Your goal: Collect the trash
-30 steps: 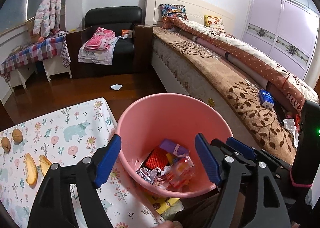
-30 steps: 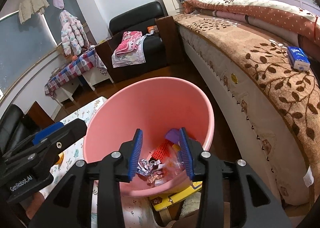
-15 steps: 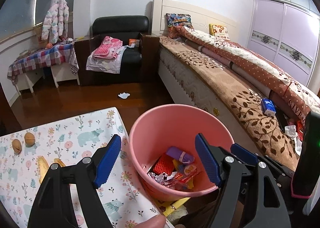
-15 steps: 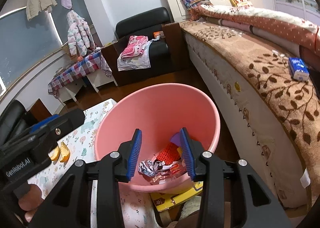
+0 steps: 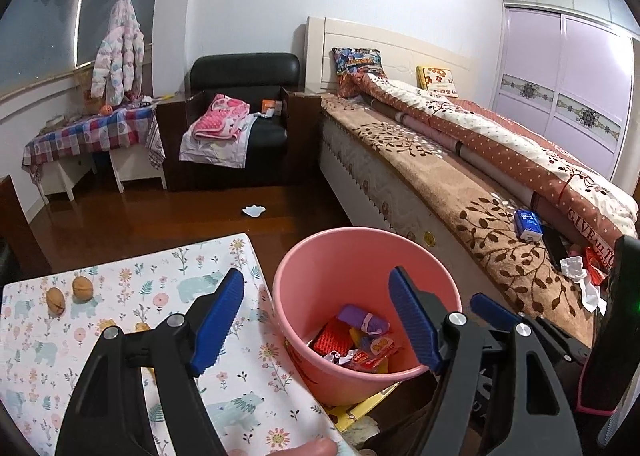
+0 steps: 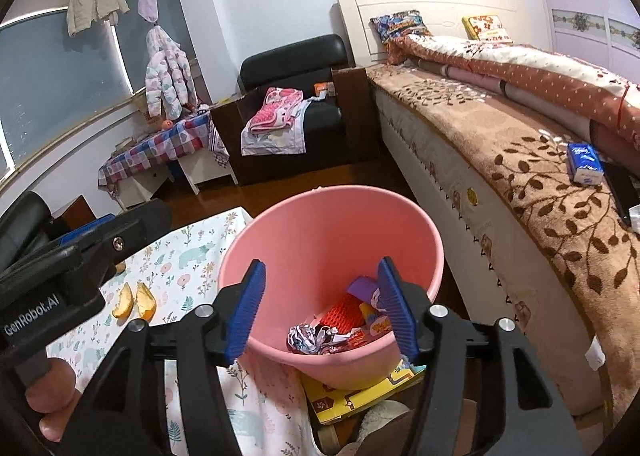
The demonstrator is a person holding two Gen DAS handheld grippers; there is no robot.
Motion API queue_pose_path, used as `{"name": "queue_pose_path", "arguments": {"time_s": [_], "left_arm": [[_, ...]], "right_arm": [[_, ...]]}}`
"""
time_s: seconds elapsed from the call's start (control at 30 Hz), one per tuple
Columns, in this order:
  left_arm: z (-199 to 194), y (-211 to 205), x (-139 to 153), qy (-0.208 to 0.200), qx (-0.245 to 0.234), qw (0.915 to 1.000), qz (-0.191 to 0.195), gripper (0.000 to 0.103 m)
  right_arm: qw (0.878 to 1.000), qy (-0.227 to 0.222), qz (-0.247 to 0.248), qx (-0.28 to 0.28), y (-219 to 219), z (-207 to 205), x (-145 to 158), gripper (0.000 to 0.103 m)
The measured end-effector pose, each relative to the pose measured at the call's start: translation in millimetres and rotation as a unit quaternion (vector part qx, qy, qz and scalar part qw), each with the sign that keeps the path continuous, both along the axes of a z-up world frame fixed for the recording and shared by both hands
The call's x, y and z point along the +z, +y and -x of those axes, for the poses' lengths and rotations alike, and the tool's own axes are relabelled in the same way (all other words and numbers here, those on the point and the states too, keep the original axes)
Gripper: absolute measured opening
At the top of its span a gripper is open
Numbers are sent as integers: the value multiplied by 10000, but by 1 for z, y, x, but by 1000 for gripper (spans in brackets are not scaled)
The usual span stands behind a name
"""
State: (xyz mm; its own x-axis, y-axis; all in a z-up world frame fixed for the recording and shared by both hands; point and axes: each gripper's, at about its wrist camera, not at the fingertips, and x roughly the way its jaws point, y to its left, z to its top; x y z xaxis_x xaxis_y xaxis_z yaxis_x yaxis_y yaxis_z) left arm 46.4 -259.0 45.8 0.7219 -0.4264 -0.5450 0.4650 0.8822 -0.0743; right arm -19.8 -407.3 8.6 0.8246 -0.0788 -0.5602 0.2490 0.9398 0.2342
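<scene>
A pink bin (image 5: 332, 256) (image 6: 320, 224) stands beside the table with several wrappers (image 5: 360, 340) (image 6: 332, 328) at its bottom. My left gripper (image 5: 316, 320) hangs open above the bin's near rim, nothing between its blue pads. My right gripper (image 6: 322, 310) also hovers over the bin; its jaws are opening and hold nothing. On the patterned tablecloth (image 5: 120, 320) (image 6: 192, 256) lie two walnuts (image 5: 82, 288) and orange peels (image 6: 134, 300). A white scrap (image 5: 254, 210) lies on the wooden floor.
A bed (image 5: 460, 184) (image 6: 500, 160) runs along the right, with a blue tissue pack (image 5: 528, 224) (image 6: 584, 163) and crumpled paper (image 5: 576, 268) on it. A black armchair (image 5: 240, 124) with clothes stands at the back. A yellow box (image 6: 360, 388) lies under the bin.
Both grippers rose and drew back from the bin, which now looks smaller and lower. The right gripper's jaws spread wider apart. The left gripper's jaws stayed open.
</scene>
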Motion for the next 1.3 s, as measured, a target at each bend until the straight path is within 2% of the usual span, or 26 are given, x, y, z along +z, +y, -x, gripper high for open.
{"name": "queue_pose_path", "arguments": {"time_s": [0.1,0.4,1.03,1.3], "left_arm": [[6,5,4,-55,40,10000,10,73],[19,24,13,-113,193,9997,94,72],[39,58,26,-247,350,9987,278,71],[41,62,26,-255,363,9986,287,71]], "right_arm": [[9999,-63,88,-36,4,5,5,65],[9991,-197,365,-91,21,19,19,70],[9957,-435,809,-77,58,39,40,71],[9955,-487,805,-140,67,44,44,71]]}}
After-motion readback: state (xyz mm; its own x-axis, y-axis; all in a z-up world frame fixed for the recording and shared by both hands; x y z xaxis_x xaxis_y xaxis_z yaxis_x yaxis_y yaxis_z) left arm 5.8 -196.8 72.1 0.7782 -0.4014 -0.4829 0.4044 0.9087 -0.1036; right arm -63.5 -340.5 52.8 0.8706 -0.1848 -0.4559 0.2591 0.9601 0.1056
